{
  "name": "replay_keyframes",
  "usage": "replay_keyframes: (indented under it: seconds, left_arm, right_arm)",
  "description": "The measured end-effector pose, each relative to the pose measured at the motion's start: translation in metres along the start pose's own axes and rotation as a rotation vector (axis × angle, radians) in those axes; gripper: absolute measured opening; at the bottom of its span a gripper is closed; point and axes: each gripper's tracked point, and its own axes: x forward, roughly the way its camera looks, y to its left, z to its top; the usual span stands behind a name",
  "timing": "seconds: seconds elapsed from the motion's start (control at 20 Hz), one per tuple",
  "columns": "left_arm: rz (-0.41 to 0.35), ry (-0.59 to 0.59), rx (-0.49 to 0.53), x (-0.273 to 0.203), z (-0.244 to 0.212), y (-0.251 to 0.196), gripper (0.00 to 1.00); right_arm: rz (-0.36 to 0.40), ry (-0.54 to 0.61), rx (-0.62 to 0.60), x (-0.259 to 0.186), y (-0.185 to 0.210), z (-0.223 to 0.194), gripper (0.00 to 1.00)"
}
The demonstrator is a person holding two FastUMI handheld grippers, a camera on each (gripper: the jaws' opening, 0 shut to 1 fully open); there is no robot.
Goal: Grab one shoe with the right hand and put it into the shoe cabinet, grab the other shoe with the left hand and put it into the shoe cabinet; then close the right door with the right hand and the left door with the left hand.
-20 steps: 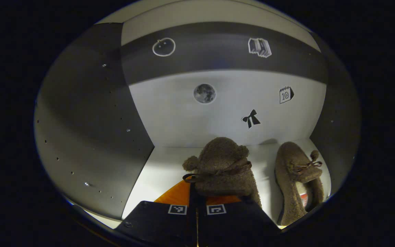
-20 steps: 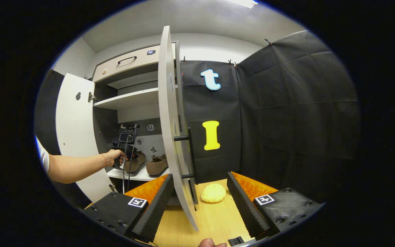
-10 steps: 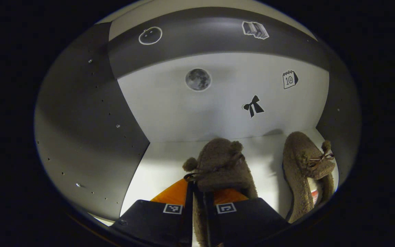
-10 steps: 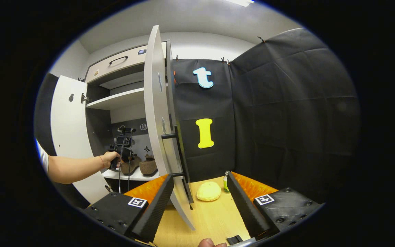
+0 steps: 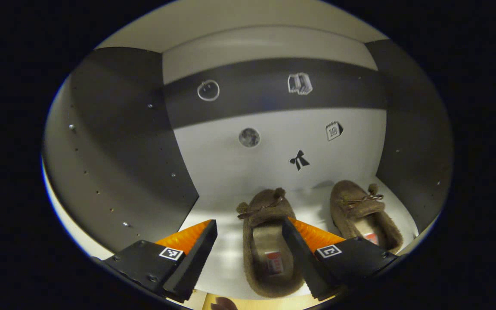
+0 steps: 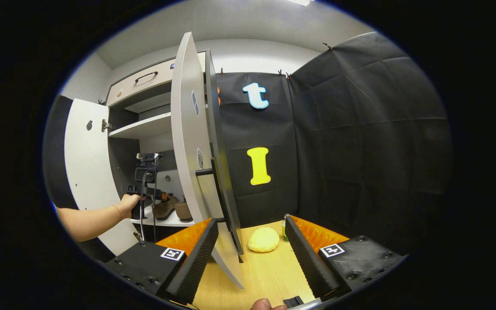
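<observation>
In the left gripper view the left hand-held gripper (image 5: 248,249) stands released, fingers spread either side of the near shoe (image 5: 269,245), which lies low in the centre on the cabinet shelf (image 5: 218,215) beside the other shoe (image 5: 364,215) at lower right, so both look stowed. In the right gripper view the right hand-held gripper (image 6: 250,249), also spread and empty, straddles the right door (image 6: 192,163) edge at centre, seemingly ready to close it.

The right door (image 6: 194,142) hides much of the cabinet (image 6: 144,129) and part of one shoe (image 6: 183,211). A small bottle (image 6: 286,230) sits half behind the right gripper's finger.
</observation>
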Motion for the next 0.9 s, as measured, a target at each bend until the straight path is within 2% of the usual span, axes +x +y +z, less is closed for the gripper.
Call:
replay_keyframes:
  seconds: [0.4,0.5,0.55,0.65,0.9]
  left_arm:
    - [-0.100,-0.178,-0.075,-0.123,0.019,-0.020,0.96]
    - [-0.107,-0.224,-0.091,-0.157,0.021,-0.018,0.96]
    - [-0.108,-0.248,-0.104,-0.173,0.021,-0.016,0.93]
    - [-0.110,-0.279,-0.123,-0.204,0.018,-0.013,0.96]
    - [-0.082,-0.315,-0.094,-0.269,0.005,-0.002,0.96]
  right_arm:
    - [0.036,0.000,0.021,0.018,-0.008,0.012,0.98]
    - [0.051,-0.006,0.024,0.025,-0.010,0.017,0.98]
    - [0.061,-0.005,0.024,0.029,-0.011,0.019,1.00]
    - [0.071,-0.007,0.019,0.038,-0.012,0.022,0.98]
    - [0.100,0.005,0.007,0.058,-0.011,0.022,0.98]
